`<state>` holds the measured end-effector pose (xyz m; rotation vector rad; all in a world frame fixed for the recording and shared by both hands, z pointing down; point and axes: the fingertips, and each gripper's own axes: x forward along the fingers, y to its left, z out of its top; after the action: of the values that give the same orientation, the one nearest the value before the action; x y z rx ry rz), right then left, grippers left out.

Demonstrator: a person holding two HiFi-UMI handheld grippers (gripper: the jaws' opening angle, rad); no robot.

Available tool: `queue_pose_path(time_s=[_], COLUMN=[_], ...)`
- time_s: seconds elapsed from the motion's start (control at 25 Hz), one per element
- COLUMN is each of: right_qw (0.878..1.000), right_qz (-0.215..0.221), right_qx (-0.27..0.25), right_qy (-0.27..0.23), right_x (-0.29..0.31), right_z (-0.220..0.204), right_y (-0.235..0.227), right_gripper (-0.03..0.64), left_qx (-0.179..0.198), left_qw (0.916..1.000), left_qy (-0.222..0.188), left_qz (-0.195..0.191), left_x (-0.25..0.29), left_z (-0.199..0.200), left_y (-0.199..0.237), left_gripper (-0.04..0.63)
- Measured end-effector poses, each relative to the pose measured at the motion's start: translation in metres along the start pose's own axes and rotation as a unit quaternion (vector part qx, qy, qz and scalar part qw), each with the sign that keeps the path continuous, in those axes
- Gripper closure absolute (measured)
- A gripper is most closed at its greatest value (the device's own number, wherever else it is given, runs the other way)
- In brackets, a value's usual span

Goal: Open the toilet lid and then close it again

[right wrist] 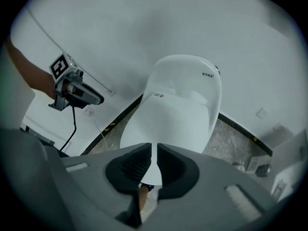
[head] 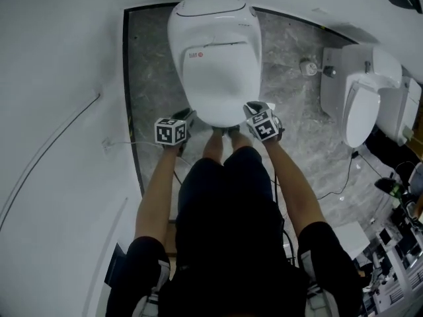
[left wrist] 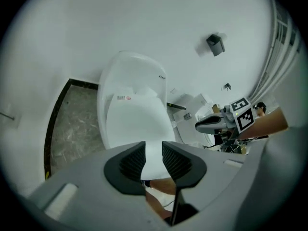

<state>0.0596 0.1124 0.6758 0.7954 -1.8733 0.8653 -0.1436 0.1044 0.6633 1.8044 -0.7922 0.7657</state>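
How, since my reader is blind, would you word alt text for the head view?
Seen from above, a person holds the left gripper and right gripper at the front edge of a white toilet lid, one at each side. A second toilet stands at right on the grey marbled floor.

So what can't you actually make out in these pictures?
Under the toilet lid: seat and bowl, covered in every view.
The red mark on the lid: too small to read, head view.
The dark box on the wall: too small to identify, left gripper view.
The clutter at bottom right, head view: dark, cut off by the edge.
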Motion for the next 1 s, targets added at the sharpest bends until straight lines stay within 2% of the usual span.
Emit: queue_pose_path(time_s=[0.08, 0.2, 0.28, 0.4, 0.48, 0.6, 0.72, 1.0], right_qw=[0.999, 0.998, 0.997, 0.995, 0.993, 0.985, 0.977, 0.975], right_qz=[0.010, 0.032, 0.047, 0.058, 0.079, 0.133, 0.163, 0.140], right_qx=[-0.037, -0.052, -0.058, -0.070, -0.059, -0.019, -0.010, -0.066], right_qy=[-0.005, -0.019, -0.029, -0.045, -0.071, -0.109, -0.134, -0.162], right_x=[-0.020, -0.046, -0.061, -0.084, -0.100, -0.123, -0.146, -0.196], right_z=[0.012, 0.034, 0.050, 0.074, 0.092, 0.111, 0.122, 0.128], right_y=[0.015, 0.031, 0.037, 0.046, 0.052, 0.054, 0.055, 0.057], right_gripper=[0.599, 0.614, 0.614, 0.614, 0.614, 0.614, 0.614, 0.614], left_qx=[0.026, 0.064, 0.079, 0.112, 0.145, 0.180, 0.186, 0.163], left_qw=[0.9994, 0.9962, 0.9935, 0.9898, 0.9857, 0.9780, 0.9749, 0.9723], left_qy=[-0.022, -0.048, -0.060, -0.061, -0.061, -0.085, -0.107, -0.163], left_qz=[-0.007, -0.034, -0.055, -0.064, -0.061, -0.063, -0.061, -0.039], left_x=[-0.022, -0.048, -0.059, -0.076, -0.095, -0.126, -0.150, -0.180], left_z=[0.013, 0.028, 0.036, 0.041, 0.049, 0.070, 0.085, 0.118], left_y=[-0.018, -0.046, -0.065, -0.088, -0.103, -0.123, -0.131, -0.153], left_gripper=[0.508, 0.579, 0.584, 0.584, 0.584, 0.583, 0.583, 0.583])
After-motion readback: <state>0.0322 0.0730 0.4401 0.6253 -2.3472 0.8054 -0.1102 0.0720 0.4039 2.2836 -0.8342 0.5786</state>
